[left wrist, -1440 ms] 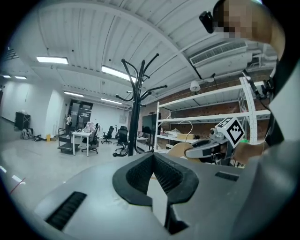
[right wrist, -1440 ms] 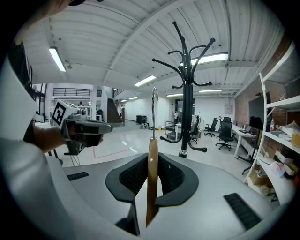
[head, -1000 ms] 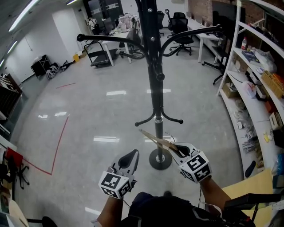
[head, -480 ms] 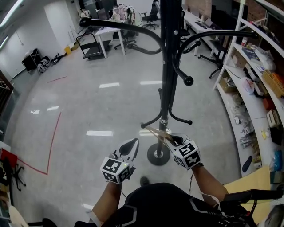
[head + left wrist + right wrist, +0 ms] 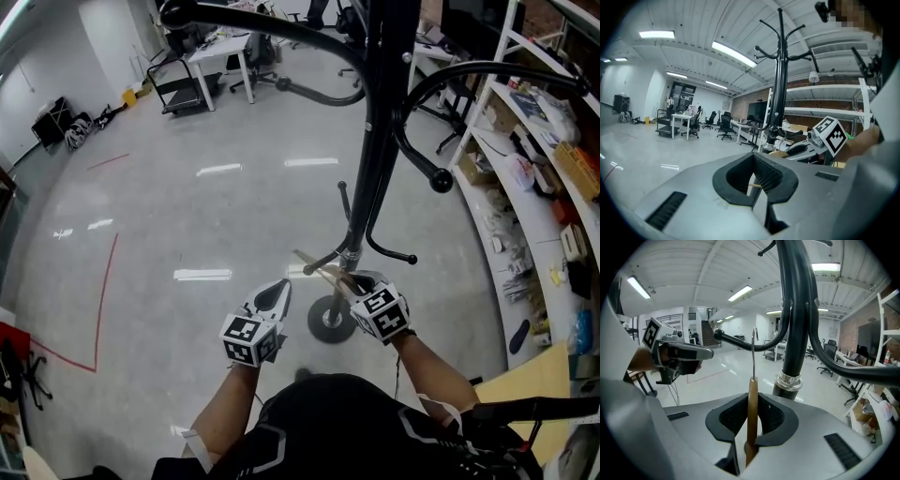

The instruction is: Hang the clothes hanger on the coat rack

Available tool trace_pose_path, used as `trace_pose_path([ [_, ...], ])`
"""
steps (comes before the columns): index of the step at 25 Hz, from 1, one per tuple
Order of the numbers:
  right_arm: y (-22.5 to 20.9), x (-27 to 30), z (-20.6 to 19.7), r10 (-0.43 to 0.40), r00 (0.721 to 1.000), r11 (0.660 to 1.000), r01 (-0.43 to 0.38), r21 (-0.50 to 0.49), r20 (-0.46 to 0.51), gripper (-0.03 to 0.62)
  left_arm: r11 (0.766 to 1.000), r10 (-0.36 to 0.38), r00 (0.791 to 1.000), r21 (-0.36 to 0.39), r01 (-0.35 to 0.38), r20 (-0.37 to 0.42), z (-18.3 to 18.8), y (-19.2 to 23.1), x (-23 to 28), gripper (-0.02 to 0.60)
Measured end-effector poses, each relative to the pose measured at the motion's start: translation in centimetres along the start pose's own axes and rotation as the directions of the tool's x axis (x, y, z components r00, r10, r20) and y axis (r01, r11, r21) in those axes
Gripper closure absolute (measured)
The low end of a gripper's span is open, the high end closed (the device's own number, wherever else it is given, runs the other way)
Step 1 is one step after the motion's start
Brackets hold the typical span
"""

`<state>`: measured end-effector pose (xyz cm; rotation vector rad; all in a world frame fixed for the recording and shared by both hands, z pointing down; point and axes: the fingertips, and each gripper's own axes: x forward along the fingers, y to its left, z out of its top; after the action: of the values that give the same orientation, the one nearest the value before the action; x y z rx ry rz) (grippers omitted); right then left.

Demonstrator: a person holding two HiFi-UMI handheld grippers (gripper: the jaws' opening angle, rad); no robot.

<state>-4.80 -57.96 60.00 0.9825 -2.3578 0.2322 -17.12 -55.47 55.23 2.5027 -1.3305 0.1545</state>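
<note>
The right gripper (image 5: 753, 401) is clamped on the wooden hanger (image 5: 751, 416), its jaws parted only by the thickness of the wood. Its own view shows the wire hook (image 5: 753, 352) standing upright just left of the rack (image 5: 794, 333) pole and on no arm (the head view barely shows the wire). The head view gives instead the hanger's bar slanting up and left from the gripper, across the low part of the pole, above the round base (image 5: 330, 319). The left gripper (image 5: 753, 159) has its jaws together on nothing. It is held beside the right one, its tips near the bar's free end.
</note>
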Motion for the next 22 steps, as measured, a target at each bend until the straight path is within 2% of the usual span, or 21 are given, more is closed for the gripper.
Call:
trace_pose_path([
  [7,0.1,2.0,-0.4,0.019,1.0,1.0,-0.019,-0.005,-0.019,0.537,0.999,-0.014,1.0,-0.052,0.012,-0.028,-0.5,1.3,1.7,0.581],
  [12,0.0,2.6,-0.6,0.029,1.0,1.0,-0.029,0.007,0.0,0.537,0.998,-0.015,0.999,-0.057,0.012,-0.04,-0.8,1.5,1.9,0.581],
  [17,0.0,2.8,-0.7,0.038,0.999,0.999,-0.038,0.007,0.003,0.537,0.998,0.03,0.999,-0.058,-0.032,-0.036,-0.7,2.0,1.8,0.581],
  [22,0.0,2.9,-0.8,0.039,0.999,0.999,-0.039,0.003,-0.006,0.537,0.999,0.012,0.998,-0.05,-0.015,-0.054,-1.2,1.4,1.7,0.581],
])
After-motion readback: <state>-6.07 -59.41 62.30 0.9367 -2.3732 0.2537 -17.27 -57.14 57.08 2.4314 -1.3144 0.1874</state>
